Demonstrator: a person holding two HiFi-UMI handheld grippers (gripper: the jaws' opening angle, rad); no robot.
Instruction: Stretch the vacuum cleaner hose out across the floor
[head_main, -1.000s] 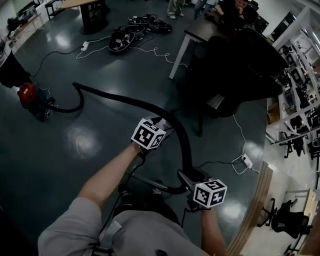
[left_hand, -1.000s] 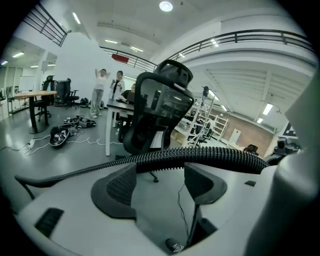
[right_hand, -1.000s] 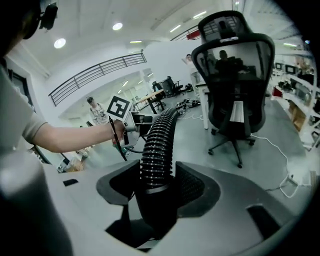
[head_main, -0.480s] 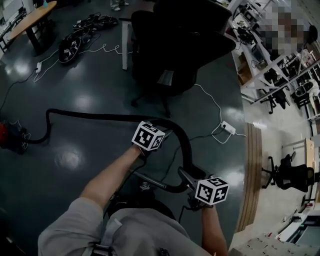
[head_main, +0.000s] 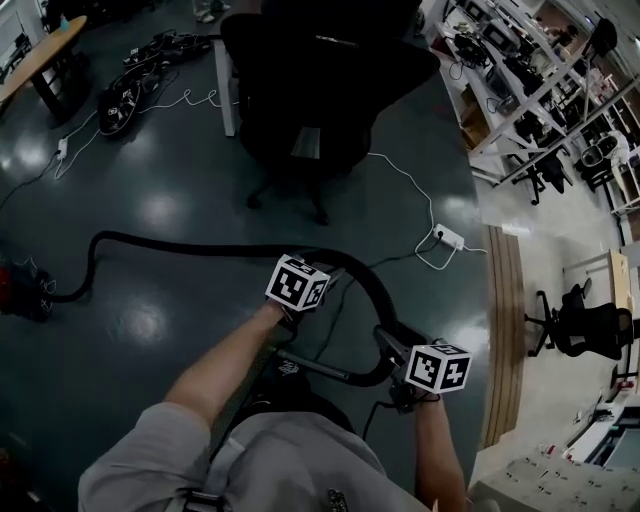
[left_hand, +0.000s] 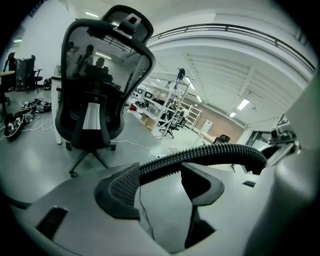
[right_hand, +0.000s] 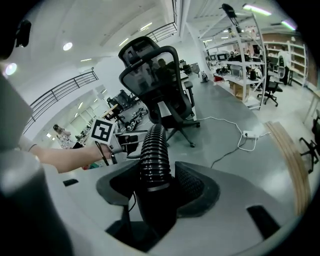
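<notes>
Right gripper (right_hand: 156, 184) jaws clamped on black ribbed vacuum cleaner hose (head_main: 200, 248); left gripper (left_hand: 160, 176) jaws apart, just closing, hose between them.

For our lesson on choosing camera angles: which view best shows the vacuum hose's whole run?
The head view: the hose runs across the floor from the vacuum cleaner. The left gripper view shows only a short ribbed stretch; the right gripper view, only its end.
</notes>
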